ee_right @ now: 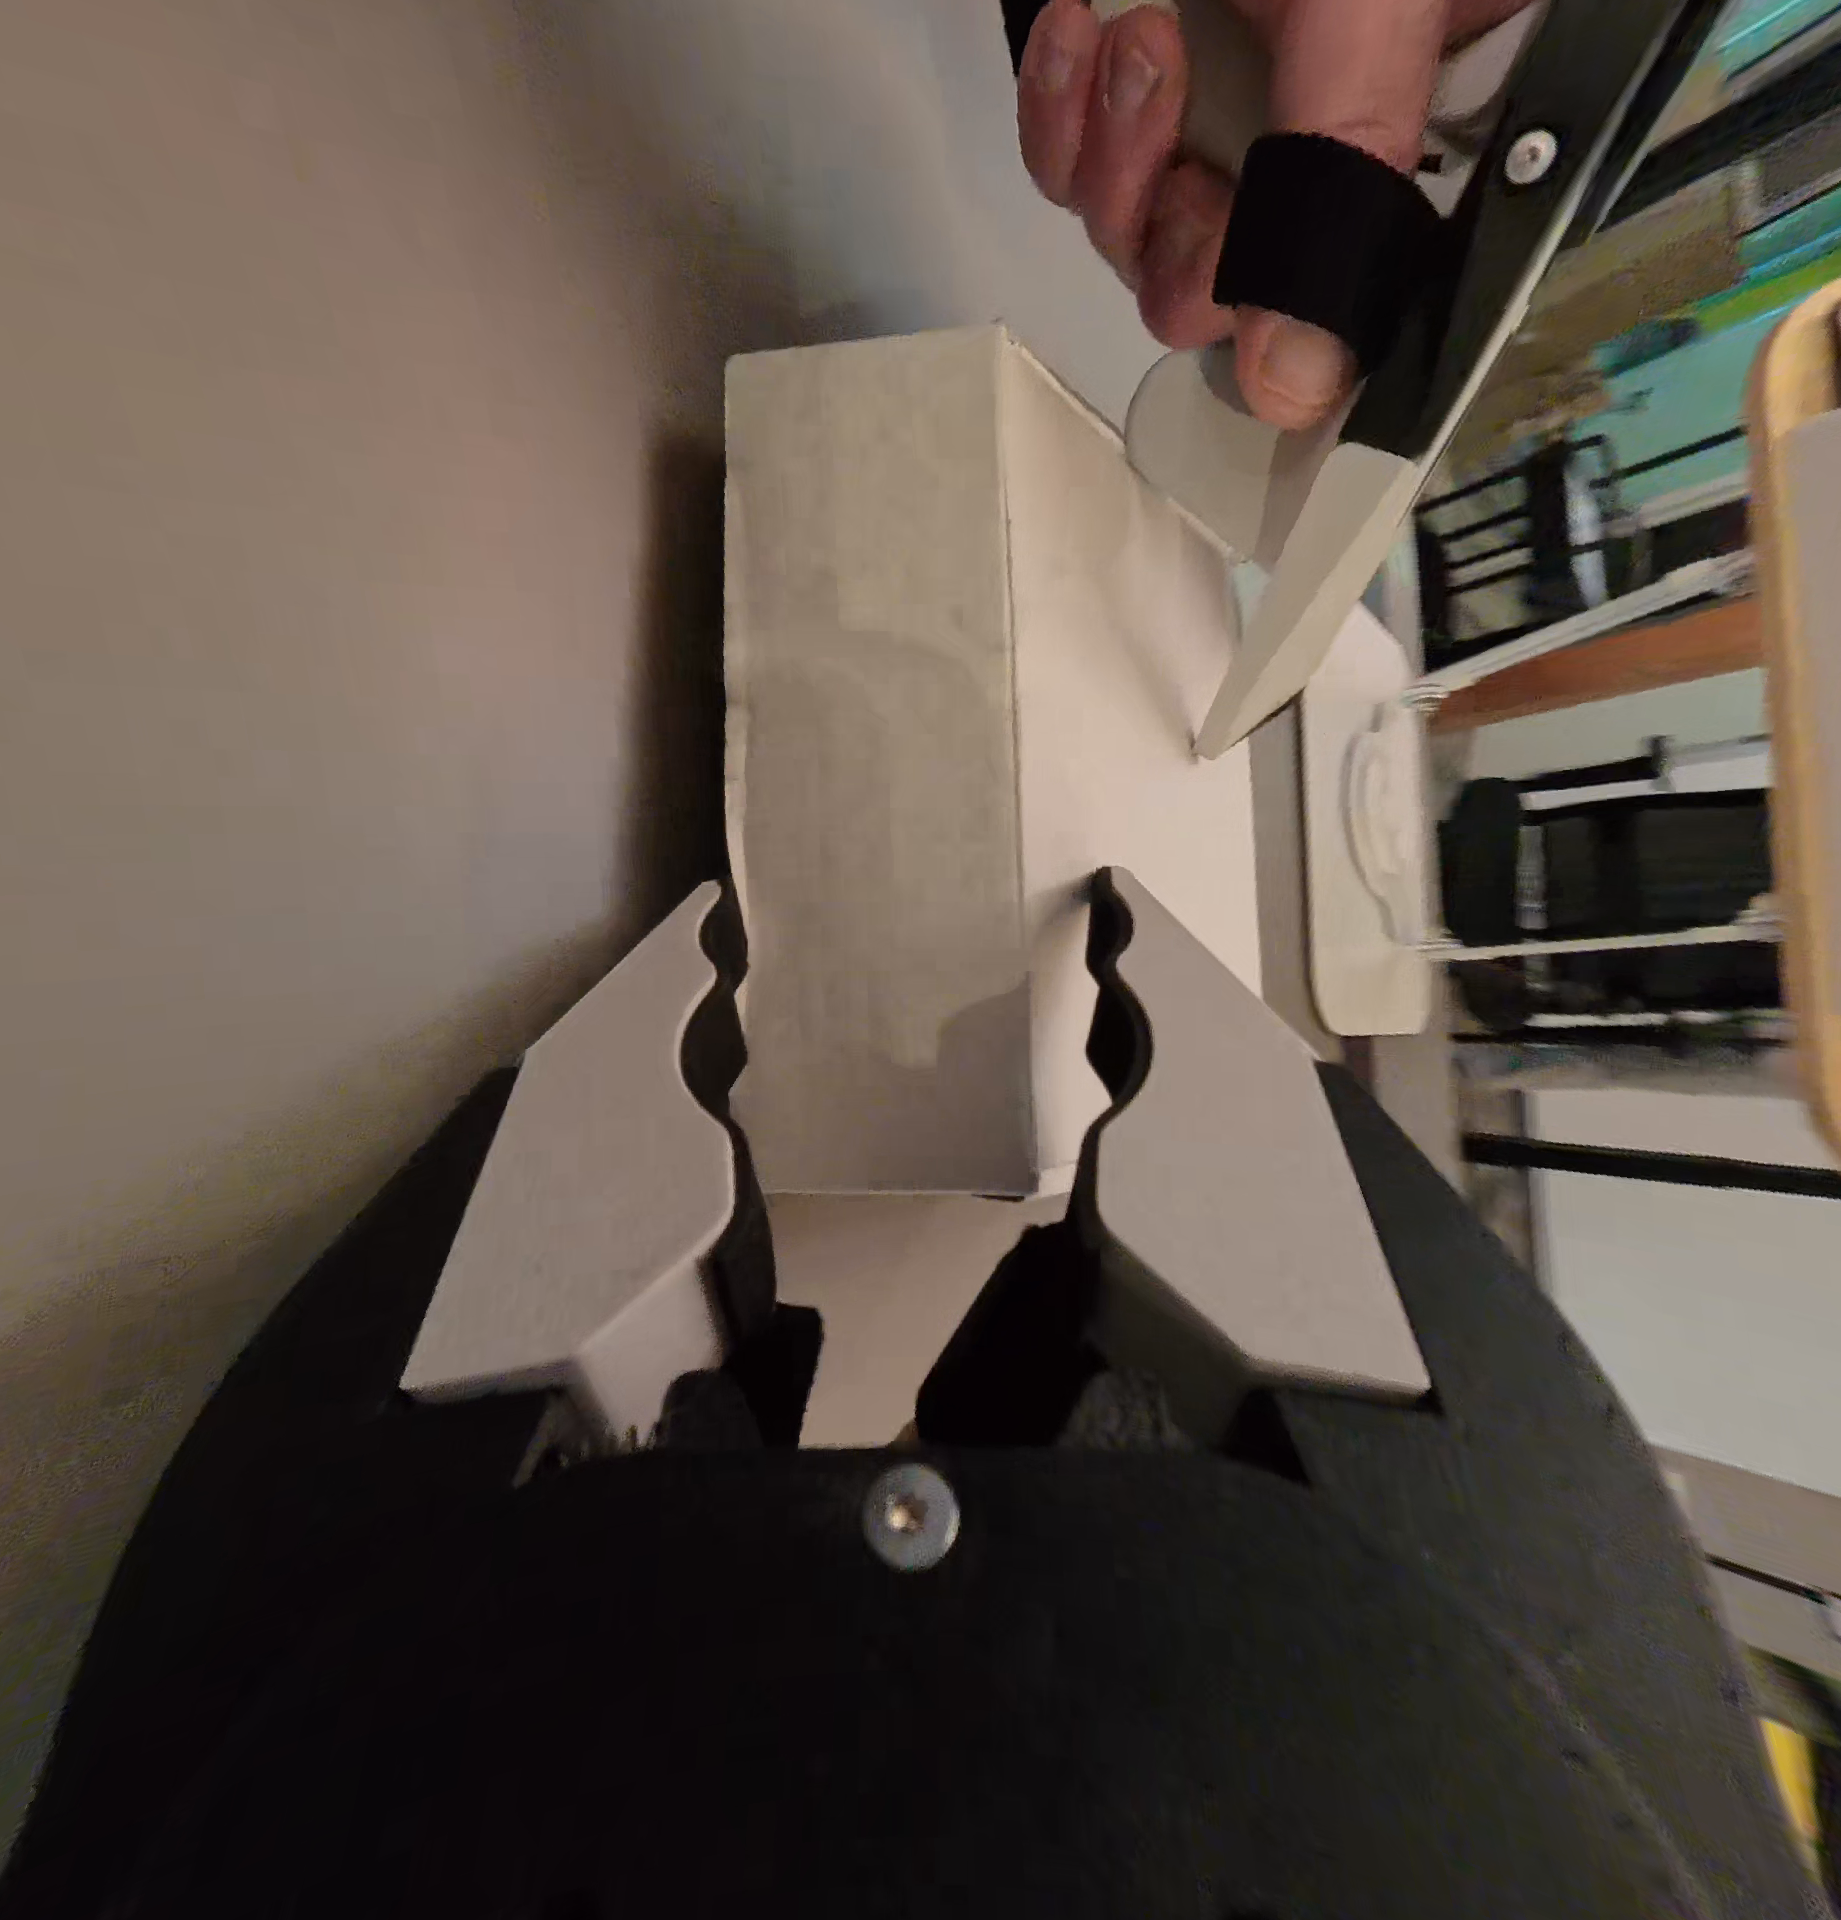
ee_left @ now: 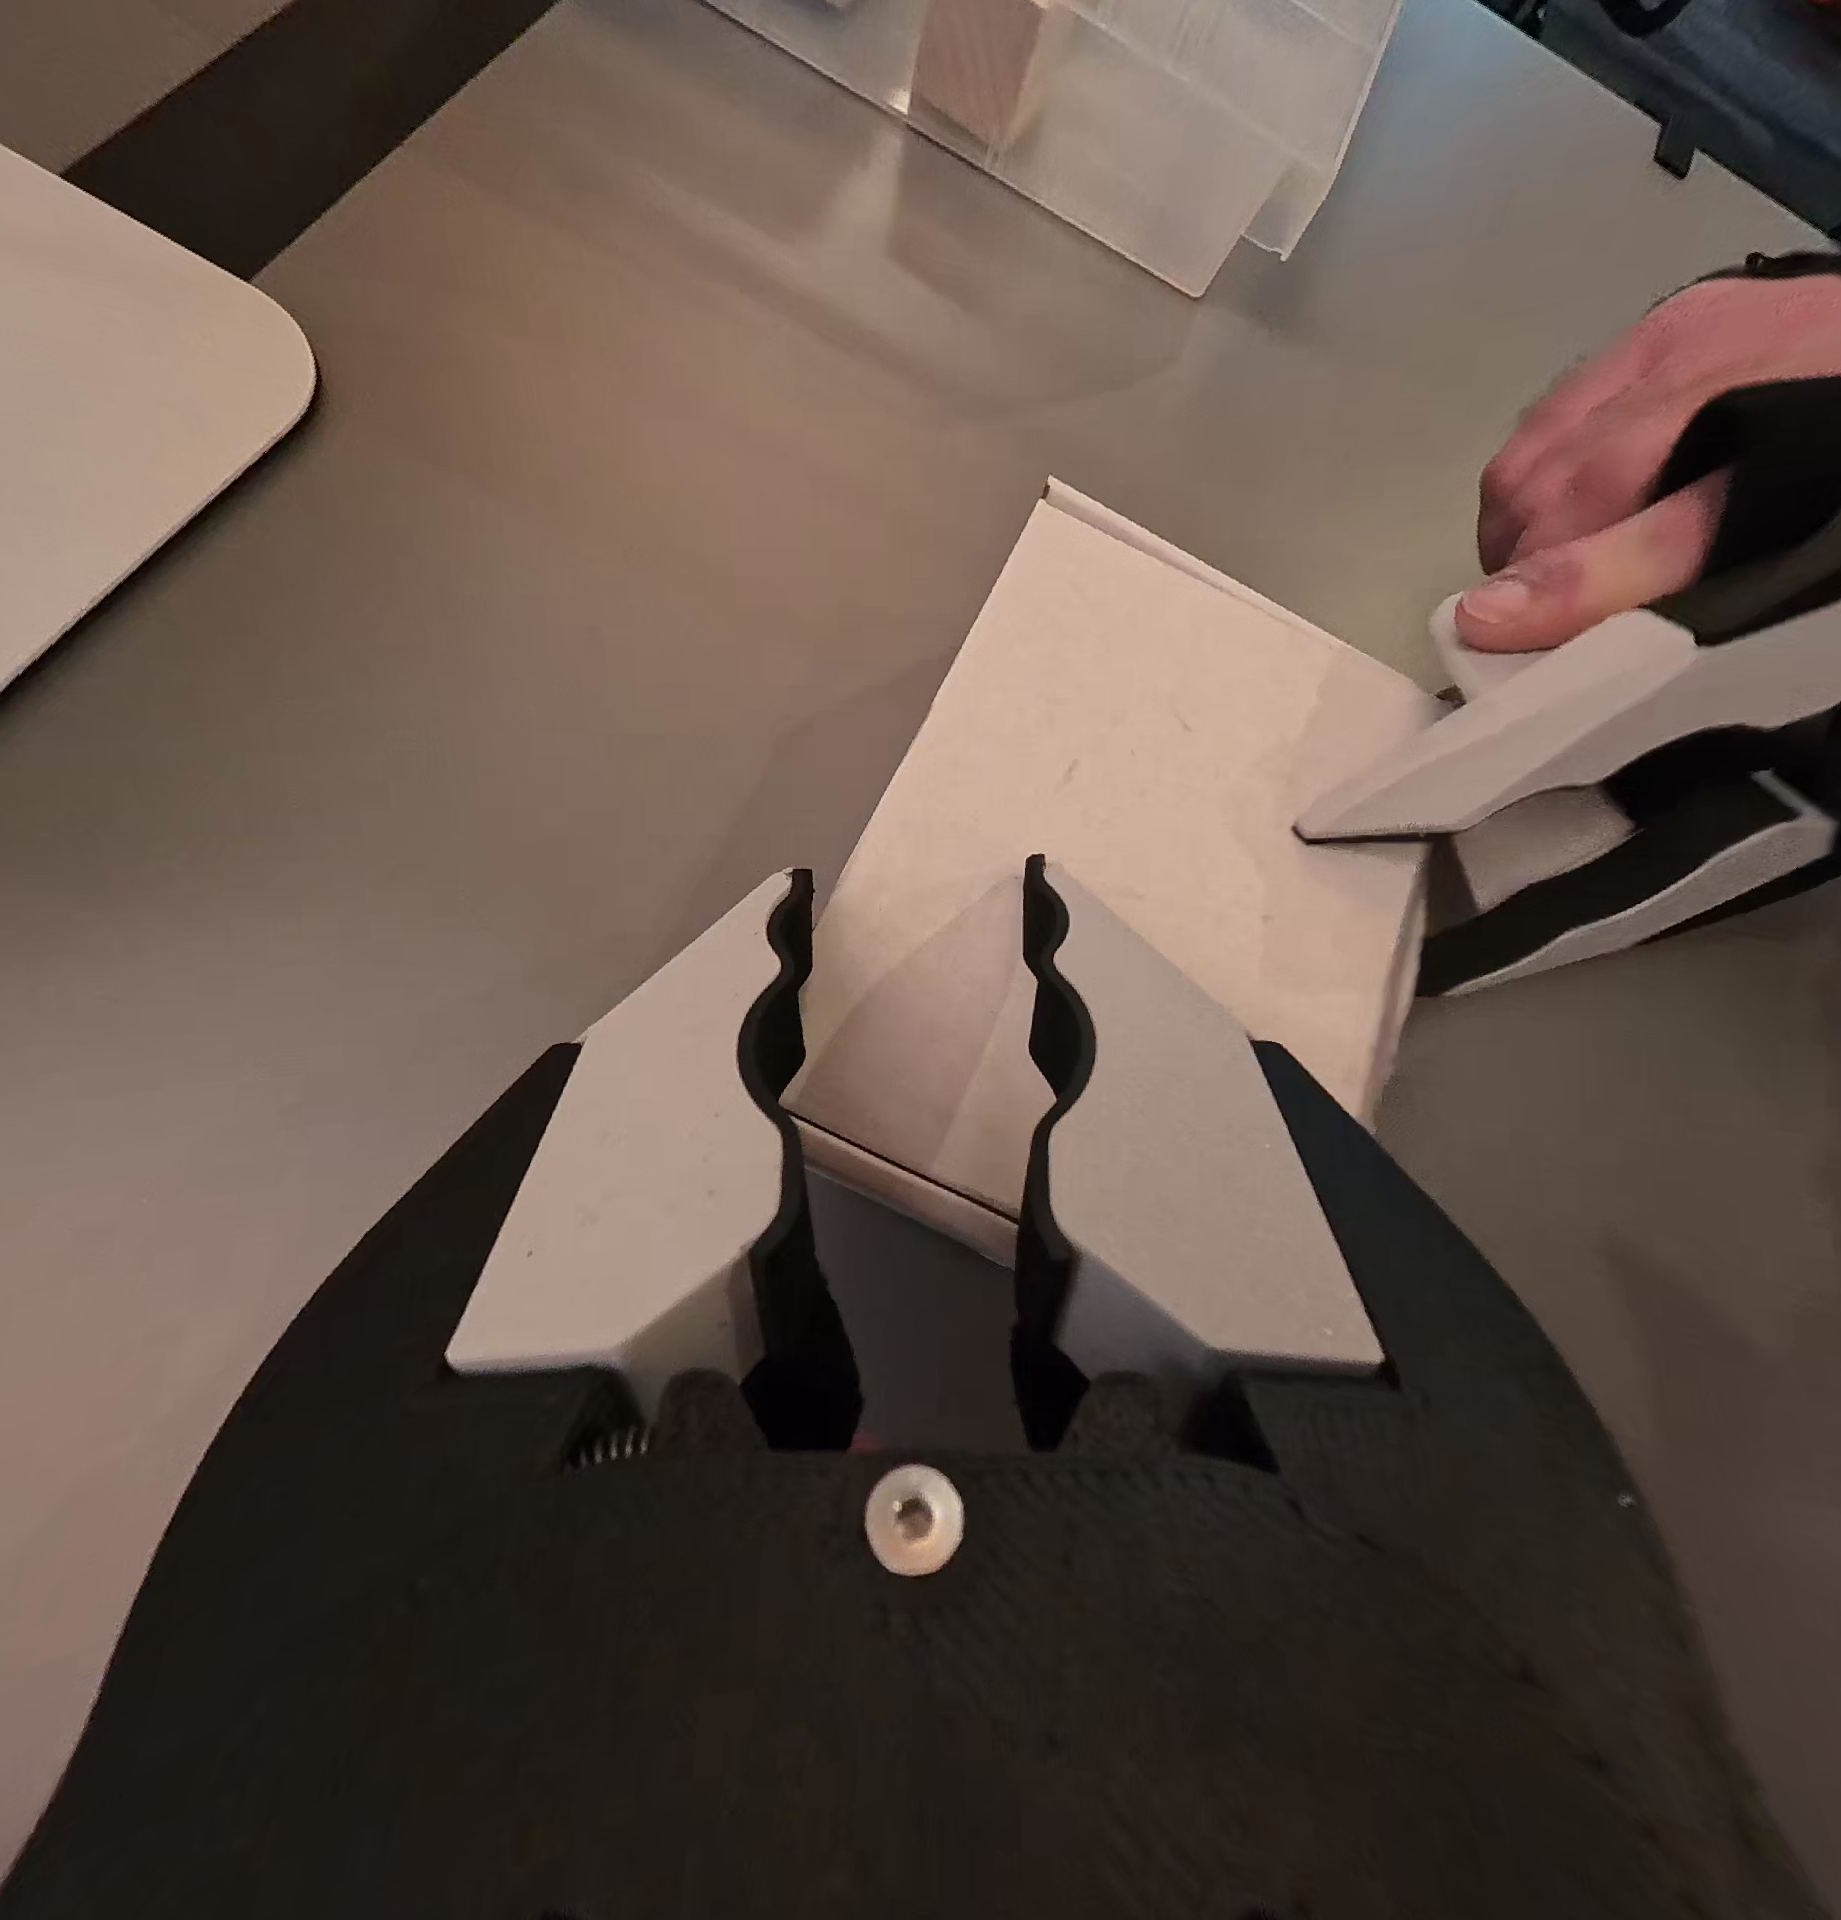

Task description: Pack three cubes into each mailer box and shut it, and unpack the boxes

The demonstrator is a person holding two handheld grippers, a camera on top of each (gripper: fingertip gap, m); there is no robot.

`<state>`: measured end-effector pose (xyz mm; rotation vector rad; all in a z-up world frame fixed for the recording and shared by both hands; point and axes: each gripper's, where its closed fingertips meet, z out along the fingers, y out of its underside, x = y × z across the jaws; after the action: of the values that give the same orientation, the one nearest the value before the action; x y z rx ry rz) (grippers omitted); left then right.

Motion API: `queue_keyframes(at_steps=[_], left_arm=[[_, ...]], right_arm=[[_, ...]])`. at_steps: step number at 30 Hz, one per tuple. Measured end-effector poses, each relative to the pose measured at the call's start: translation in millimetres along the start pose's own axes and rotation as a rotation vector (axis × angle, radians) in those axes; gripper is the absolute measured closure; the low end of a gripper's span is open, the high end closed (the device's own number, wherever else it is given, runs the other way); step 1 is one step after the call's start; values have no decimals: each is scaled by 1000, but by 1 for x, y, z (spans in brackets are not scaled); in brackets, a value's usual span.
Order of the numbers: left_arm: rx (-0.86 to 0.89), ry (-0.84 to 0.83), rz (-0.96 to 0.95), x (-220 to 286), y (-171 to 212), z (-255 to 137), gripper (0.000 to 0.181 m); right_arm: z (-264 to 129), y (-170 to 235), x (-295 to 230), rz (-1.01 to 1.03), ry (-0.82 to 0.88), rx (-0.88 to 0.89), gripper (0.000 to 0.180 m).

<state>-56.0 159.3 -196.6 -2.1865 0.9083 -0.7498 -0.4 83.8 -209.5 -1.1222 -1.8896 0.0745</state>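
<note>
The left gripper (ee_left: 916,883) has its jaws spread, one fingertip off the near corner of the white mailer box (ee_left: 1134,790) and the other over its lid, gripping nothing. The right gripper (ee_right: 911,899) also has its jaws apart, set around one end of the box: one finger at the side wall, the other over the top. Whether they press the cardboard cannot be told.

Risks, as I judge them: with neither gripper clearly clamped, a push from one side could skid the light box across the smooth bench (ee_left: 480,623) or spin it. Closing the right jaws hard could dent the thin wall or spring the lid. The left fingertip on the lid could slide off the corner.

The box is closed, plain white, rectangular, with crisp folds and a faint scuff on top. It lies flat on the bench between the two grippers. Farther back stands a clear plastic bin (ee_left: 1103,135) holding a pale cube (ee_left: 983,73).
</note>
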Motion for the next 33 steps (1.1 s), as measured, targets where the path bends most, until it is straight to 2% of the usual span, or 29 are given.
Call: queue_keyframes(at_steps=[2,4,5,6,7,13,17,21,29,31,33], left_arm=[[12,8,-3,1,0,0,142],[24,11,-5,0,-1,-1,142],[36,-5,0,-3,-2,-2,142],[33,-7,6,-4,-1,-3,142],[28,-6,14,-3,-1,-3,144],[-5,-28,85,-3,-1,-2,146],[25,-65,89,-9,-3,-7,148],[161,-89,20,-4,-10,-39,155],[247,-254,4,2,19,-72,156],[322,-222,-49,7,18,-76,159],[313,-209,-53,10,23,-70,159]], right_arm=[[-6,-4,0,70,-67,43,113],[-16,-13,-1,67,-84,100,120],[-25,-23,-2,58,-91,170,134],[-35,-32,2,54,-68,240,172],[-39,-32,11,54,-13,245,178],[-40,-24,36,48,108,173,175],[-39,-24,35,59,65,162,178],[-41,-24,36,36,51,153,180],[-48,-30,47,36,38,145,180],[-52,-34,54,38,40,152,180],[-54,-35,59,36,37,147,180]])
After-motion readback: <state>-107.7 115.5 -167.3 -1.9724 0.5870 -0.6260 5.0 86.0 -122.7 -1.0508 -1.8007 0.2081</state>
